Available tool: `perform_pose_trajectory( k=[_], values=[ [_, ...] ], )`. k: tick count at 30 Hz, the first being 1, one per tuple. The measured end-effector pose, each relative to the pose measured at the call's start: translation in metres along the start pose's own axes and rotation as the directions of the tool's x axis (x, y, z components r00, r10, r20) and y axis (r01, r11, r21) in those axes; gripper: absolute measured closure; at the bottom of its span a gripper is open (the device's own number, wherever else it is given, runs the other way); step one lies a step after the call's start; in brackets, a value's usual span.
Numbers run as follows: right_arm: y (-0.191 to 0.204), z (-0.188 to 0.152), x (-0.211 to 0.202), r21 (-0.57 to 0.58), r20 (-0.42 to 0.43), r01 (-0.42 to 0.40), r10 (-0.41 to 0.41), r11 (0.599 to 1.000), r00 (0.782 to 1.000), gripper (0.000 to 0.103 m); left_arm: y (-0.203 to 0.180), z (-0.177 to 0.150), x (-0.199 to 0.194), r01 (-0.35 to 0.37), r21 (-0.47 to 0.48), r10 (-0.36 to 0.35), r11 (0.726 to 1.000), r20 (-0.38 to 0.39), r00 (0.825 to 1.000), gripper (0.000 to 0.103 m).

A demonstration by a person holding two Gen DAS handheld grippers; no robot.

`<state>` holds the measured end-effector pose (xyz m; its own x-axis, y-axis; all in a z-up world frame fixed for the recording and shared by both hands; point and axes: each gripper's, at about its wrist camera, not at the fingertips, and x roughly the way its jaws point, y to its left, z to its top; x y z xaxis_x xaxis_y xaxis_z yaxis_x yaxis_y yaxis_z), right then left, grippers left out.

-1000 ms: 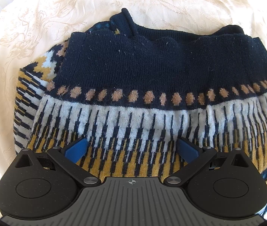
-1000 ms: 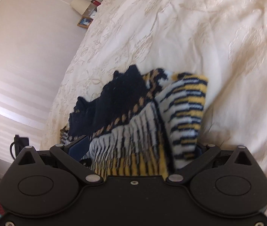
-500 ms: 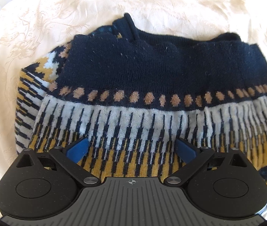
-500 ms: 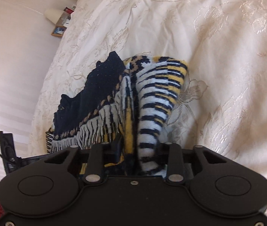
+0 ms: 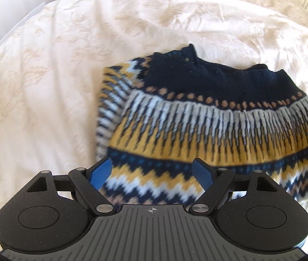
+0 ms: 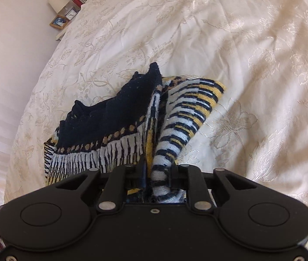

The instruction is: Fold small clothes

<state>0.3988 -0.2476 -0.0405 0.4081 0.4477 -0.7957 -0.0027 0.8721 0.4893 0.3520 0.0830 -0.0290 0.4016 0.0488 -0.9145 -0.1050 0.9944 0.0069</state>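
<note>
The right gripper [image 6: 156,174], low in the centre of its view, is now clamped tight on a bunched edge of the patterned knit sweater [image 6: 132,126]; a second ago its jaws stood wide around that same edge, so the grasp has just been made. The left gripper [image 5: 151,173] has drawn back and up: its blue fingertips [image 5: 100,171] stay spread wide with nothing between them, and the sweater [image 5: 208,117] that filled its frame now sits smaller, right of centre, with the zigzag hem band newly showing. That suggests the fold is handed to the right side, which seems ready to lift or carry its edge over. The sweater is a thick, soft wool knit in navy, mustard, white and tan bands, already doubled into a rough block. It lies on a cream bedspread [image 5: 67,65], glossy, lightly creased and woven with floral figures.
</note>
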Motion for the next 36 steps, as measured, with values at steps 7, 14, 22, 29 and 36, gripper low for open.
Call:
perform_pose_trajectory(
  k=[7,14,22,29,36],
  values=[
    [0.069,0.002,-0.008,-0.084,0.02,-0.021,0.023,0.996,1.0,0.079,0.043,-0.02,-0.021,0.024,-0.036,-0.023,0.999,0.01,1.0,0.022],
    [0.166,-0.01,0.023,-0.192,-0.015,-0.083,0.082,0.978,0.997,0.08,0.08,-0.032,-0.03,0.049,-0.05,-0.048,0.998,0.022,0.999,0.022],
    [0.24,-0.053,0.101,-0.294,-0.138,-0.098,0.06,0.951,0.989,0.082,0.113,-0.045,-0.034,0.049,-0.073,-0.048,0.996,0.01,0.999,0.022],
    [0.25,-0.075,0.096,-0.322,-0.093,-0.12,0.095,0.939,0.991,0.046,0.124,-0.047,-0.033,0.067,-0.065,-0.067,0.996,-0.005,0.998,0.022],
    [0.241,-0.094,0.049,-0.504,0.047,0.019,0.006,0.864,0.999,0.027,0.126,-0.033,-0.03,0.087,-0.04,-0.087,0.995,0.003,0.996,0.022]
  ],
)
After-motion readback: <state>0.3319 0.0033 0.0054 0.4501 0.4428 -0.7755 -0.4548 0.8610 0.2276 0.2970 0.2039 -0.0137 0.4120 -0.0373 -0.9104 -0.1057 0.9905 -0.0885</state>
